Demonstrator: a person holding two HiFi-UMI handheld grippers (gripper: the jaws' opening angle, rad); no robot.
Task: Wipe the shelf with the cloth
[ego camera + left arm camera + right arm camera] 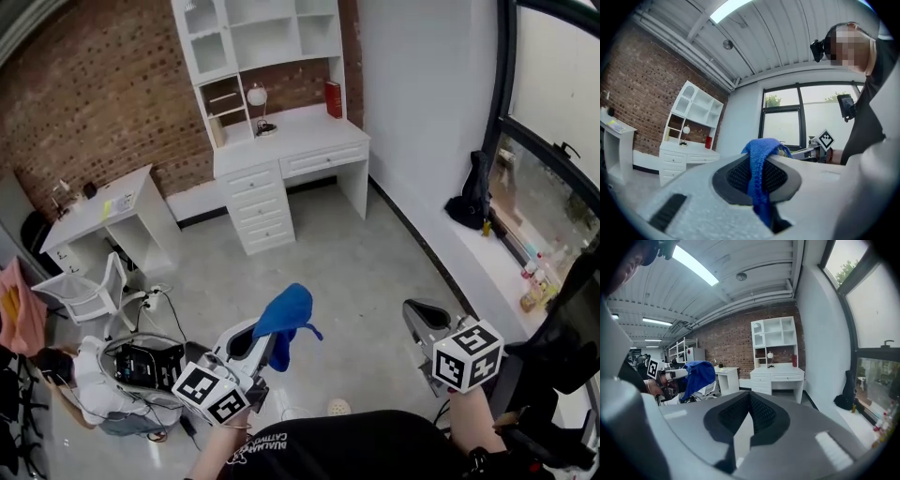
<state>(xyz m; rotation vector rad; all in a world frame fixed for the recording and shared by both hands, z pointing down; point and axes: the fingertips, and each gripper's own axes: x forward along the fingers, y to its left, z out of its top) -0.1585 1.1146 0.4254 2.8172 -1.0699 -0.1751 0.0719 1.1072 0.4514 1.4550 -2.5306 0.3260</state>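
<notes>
Left tool (270,345) grips blue cloth (285,312) lengthwise along its jaws (bunched ahead); right tool (419,317) closed, empty.

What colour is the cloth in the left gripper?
Blue. The cloth shows best in the left gripper view.

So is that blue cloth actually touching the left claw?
Touching. The left gripper view shows the left claw closed tight on the cloth, pinching it.

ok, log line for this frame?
phase: pre-wipe | left hand-held gripper: shut on blue cloth | right hand-held gripper: shut, empty | white shelf: across room, no contact yet
</notes>
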